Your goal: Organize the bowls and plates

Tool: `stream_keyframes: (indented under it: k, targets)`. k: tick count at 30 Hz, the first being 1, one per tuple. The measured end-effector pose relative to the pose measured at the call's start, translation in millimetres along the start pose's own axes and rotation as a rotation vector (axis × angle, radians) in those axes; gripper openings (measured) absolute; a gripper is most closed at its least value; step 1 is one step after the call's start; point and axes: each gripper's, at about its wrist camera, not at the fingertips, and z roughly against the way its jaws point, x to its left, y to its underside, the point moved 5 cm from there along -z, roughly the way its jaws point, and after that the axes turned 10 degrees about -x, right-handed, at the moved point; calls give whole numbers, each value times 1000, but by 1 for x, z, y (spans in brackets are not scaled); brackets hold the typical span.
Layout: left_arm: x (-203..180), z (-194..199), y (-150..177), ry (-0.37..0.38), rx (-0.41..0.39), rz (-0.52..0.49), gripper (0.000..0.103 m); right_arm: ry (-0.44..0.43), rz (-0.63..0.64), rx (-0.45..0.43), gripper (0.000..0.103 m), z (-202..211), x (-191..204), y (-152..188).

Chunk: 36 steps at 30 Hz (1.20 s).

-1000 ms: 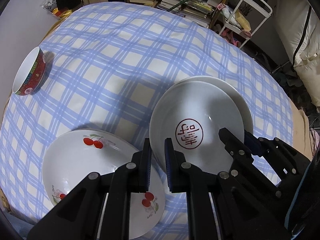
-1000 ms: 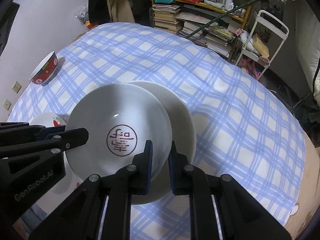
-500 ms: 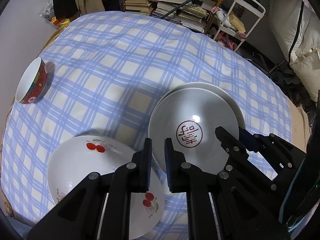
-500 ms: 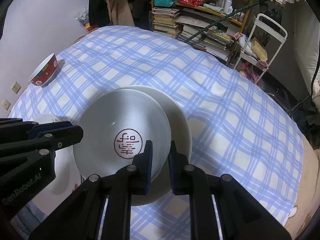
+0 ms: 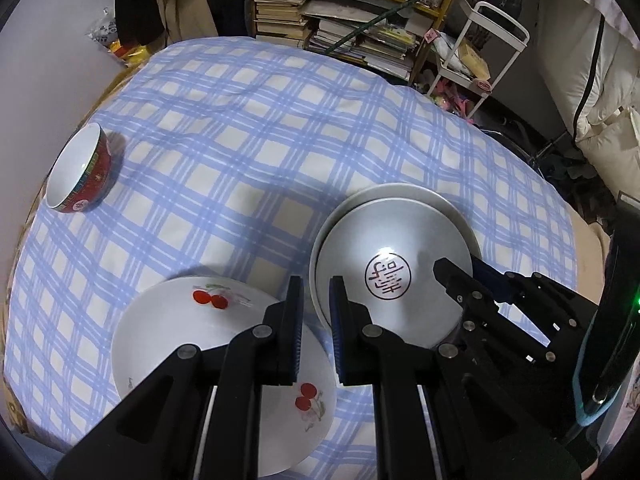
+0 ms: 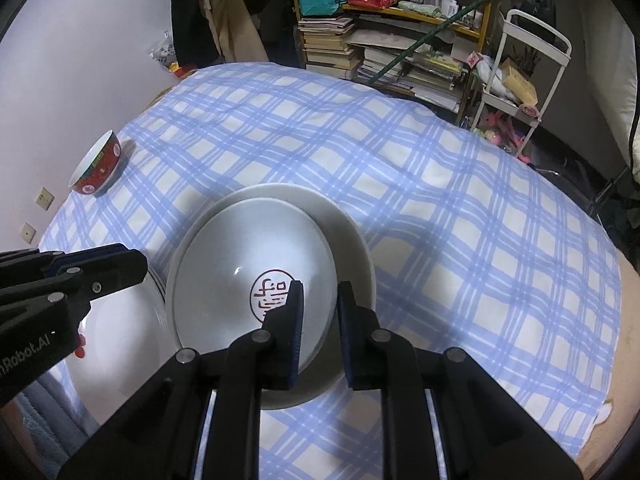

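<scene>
Red-stamped white plate point(image 6: 256, 280) stacked on plain white plate point(image 6: 352, 240); cherry-printed plate point(image 5: 180, 340) just beside; red bowl point(image 5: 80, 172) upright, well apart, far left.
</scene>
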Motion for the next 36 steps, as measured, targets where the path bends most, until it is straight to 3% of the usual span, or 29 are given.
stream_keyframes:
  k: [10, 16, 20, 23, 24, 25, 27, 36]
  targets:
    - [19, 11, -6, -38, -25, 5, 14, -39, 14, -82, 30, 19, 7, -16]
    - [44, 19, -15, -91, -47, -4, 19, -59, 54, -142, 55, 30, 21, -34]
    - [69, 23, -23, -118, -55, 16, 24, -65, 75, -173, 81, 32, 33, -48]
    - [87, 28, -29, -141, -70, 15, 42, -61, 99, -204, 96, 31, 46, -62]
    - [97, 32, -34, -155, -83, 11, 54, -65, 102, -210, 99, 31, 48, -65]
    - [104, 35, -37, -167, -96, 9, 65, -70, 108, -218, 100, 30, 52, -69]
    - [121, 40, -44, -174, -108, 26, 73, -71, 120, -220, 100, 27, 61, -76]
    - [206, 55, -76, -255, -168, 98, 80, -110, 107, -223, 101, 5, 105, -104]
